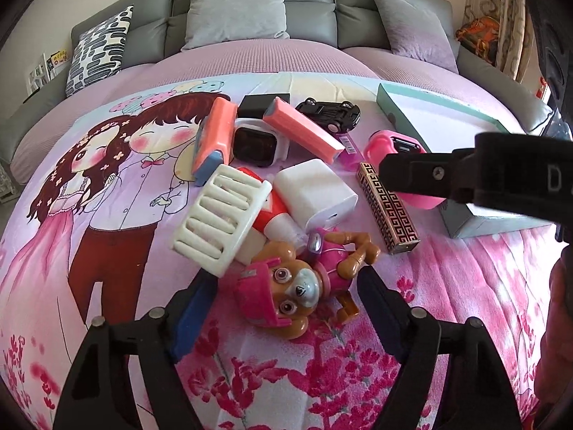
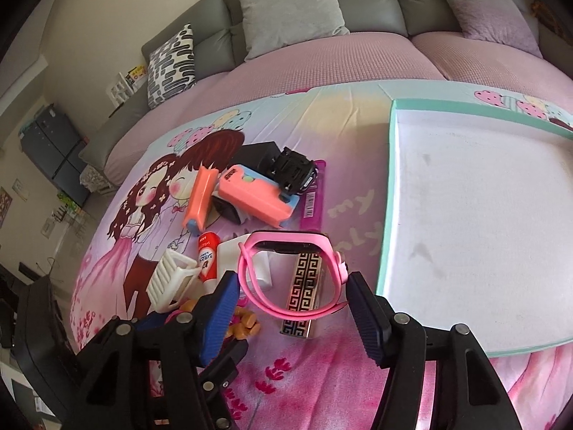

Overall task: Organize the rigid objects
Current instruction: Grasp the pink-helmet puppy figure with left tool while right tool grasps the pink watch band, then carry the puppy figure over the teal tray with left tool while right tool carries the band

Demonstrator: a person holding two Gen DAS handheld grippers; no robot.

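A brown pup toy (image 1: 286, 286) with a pink helmet lies on the printed bedspread between the fingers of my left gripper (image 1: 286, 308). Its blue pad (image 1: 195, 317) stands a little off the helmet, so the left gripper is open around the toy. My right gripper (image 2: 292, 297) is shut on a pink watch (image 2: 286, 243), its pads pressing the strap loop from both sides just above the spread. One black finger (image 1: 422, 173) of the right gripper crosses the left wrist view at the right, with the pink watch (image 1: 386, 143) beside it.
A shallow teal-rimmed box (image 2: 390, 179) with a white floor lies right of the pile. The pile holds a gold-patterned case (image 1: 388, 208), a white charger (image 1: 315, 193), a white slatted basket (image 1: 218, 215), a glue stick (image 2: 207, 254), two orange cases, a black toy car (image 1: 329, 113). Grey cushions stand behind.
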